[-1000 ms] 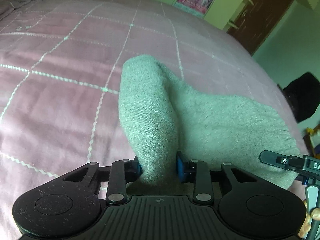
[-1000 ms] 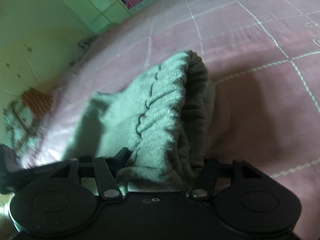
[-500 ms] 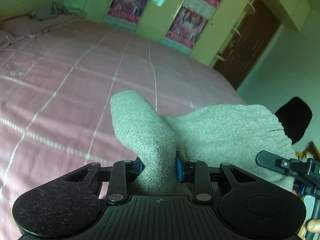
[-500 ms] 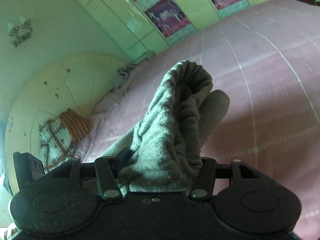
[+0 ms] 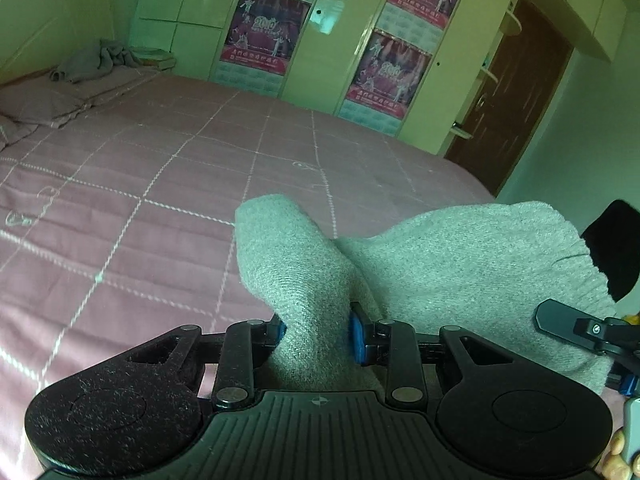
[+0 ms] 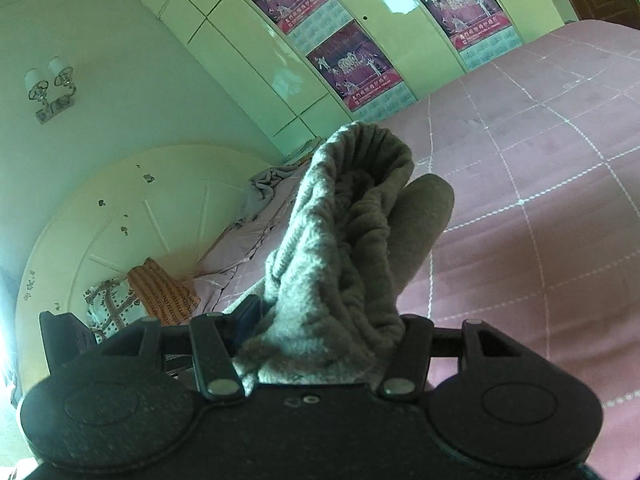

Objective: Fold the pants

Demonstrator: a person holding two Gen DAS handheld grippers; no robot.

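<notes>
Grey knit pants (image 5: 460, 264) hang lifted above a pink quilted bed (image 5: 160, 184), stretched between both grippers. My left gripper (image 5: 318, 334) is shut on a bunched fold of plain cloth, its blue pads pressing both sides. In the right wrist view, my right gripper (image 6: 320, 340) is shut on the thick ribbed waistband of the pants (image 6: 344, 240), which stands up in a bundle and hides the fingertips. The right gripper's black frame (image 5: 580, 330) shows at the right edge of the left wrist view, just past the cloth.
Pale wardrobe doors with posters (image 5: 260, 32) line the far side of the bed. A brown door (image 5: 516, 92) stands at the right. Crumpled grey cloth (image 5: 96, 60) and pillows (image 6: 160, 296) lie by a rounded headboard (image 6: 120, 224). A dark object (image 5: 616, 252) sits beyond the bed's right edge.
Both grippers have risen and tilted up with the pants. The cloth has come off the bed, and the wardrobe and walls have come into view. Both grips are unchanged.
</notes>
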